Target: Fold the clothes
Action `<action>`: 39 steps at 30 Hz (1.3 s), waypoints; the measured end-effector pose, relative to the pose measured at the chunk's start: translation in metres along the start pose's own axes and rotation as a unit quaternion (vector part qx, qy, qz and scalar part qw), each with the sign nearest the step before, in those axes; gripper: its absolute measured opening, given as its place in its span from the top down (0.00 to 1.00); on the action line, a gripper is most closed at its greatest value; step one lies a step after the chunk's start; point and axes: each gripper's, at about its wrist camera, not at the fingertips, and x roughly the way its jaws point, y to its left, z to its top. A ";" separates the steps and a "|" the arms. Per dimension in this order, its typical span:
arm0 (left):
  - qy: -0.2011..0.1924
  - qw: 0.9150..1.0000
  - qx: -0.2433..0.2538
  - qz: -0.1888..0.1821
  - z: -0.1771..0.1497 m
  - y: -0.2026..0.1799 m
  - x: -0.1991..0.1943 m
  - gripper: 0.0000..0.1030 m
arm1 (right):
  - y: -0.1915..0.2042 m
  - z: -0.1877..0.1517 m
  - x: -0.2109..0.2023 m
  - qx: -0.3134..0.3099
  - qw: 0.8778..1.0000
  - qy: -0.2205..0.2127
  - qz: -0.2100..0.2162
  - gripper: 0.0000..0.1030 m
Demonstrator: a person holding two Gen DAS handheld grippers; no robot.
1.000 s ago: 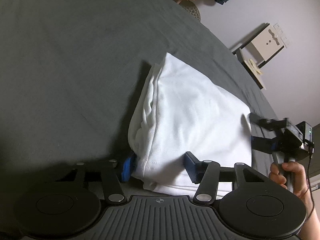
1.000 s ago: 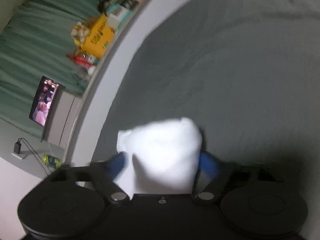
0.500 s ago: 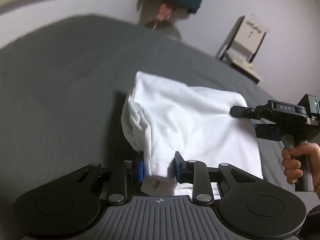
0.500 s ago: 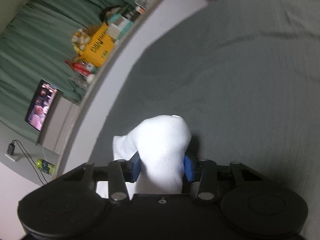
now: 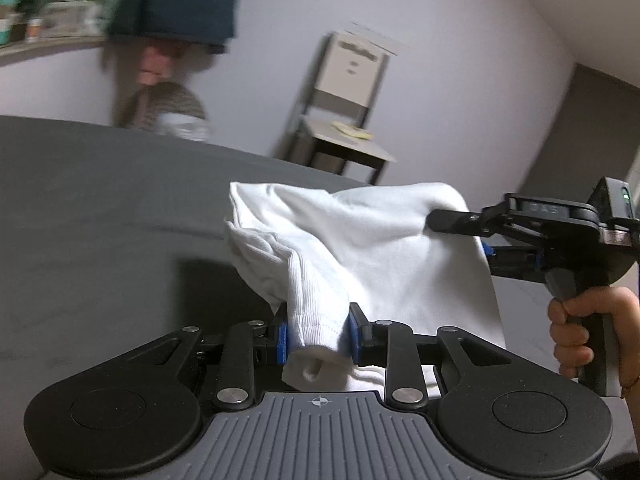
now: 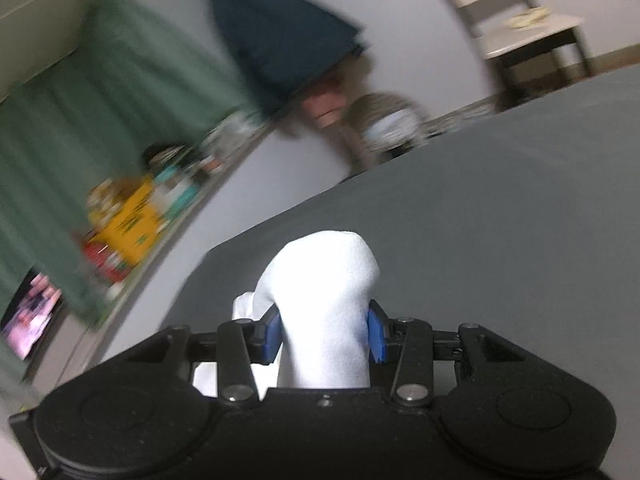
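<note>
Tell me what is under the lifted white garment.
Under the white garment, held by the left gripper and right gripper, lies the dark grey sheet with the garment's shadow. Directly beneath is covered.

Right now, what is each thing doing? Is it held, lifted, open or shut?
white garment: folded, lifted off the bed, held at two ends.
left gripper: jaws shut on a bunched ribbed edge.
right gripper: jaws shut on the other end.
grey bed: flat and smooth.
chair: upright by the wall.

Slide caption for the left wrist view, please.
Left gripper and right gripper pinch a folded white garment above the grey bed.
</note>
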 end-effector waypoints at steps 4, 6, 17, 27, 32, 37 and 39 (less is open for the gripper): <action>0.021 1.000 -0.013 0.001 -0.006 -0.004 0.032 0.73 | -0.038 -0.003 0.022 0.038 0.998 0.003 -0.051 0.59; 0.029 0.999 -0.028 0.009 -0.014 0.002 0.036 0.72 | -0.048 -0.009 0.033 0.054 0.996 0.006 -0.077 0.53; 0.039 0.997 -0.049 0.036 -0.049 0.026 0.007 0.33 | -0.035 -0.024 0.029 0.044 0.989 -0.004 -0.143 0.29; -0.110 0.990 0.081 -0.035 -0.044 -0.012 -0.048 0.27 | 0.041 -0.027 0.011 -0.121 0.981 -0.035 -0.147 0.15; -0.059 0.988 0.132 -0.061 -0.034 -0.032 -0.005 0.27 | 0.010 -0.016 0.020 -0.046 0.995 -0.036 -0.076 0.15; -0.022 0.988 0.152 -0.011 -0.033 -0.032 0.030 0.27 | -0.009 -0.013 0.035 -0.004 0.998 -0.031 -0.046 0.12; -0.018 0.990 0.140 0.014 -0.038 -0.025 0.034 0.27 | -0.004 -0.013 0.042 -0.030 0.997 -0.029 -0.059 0.06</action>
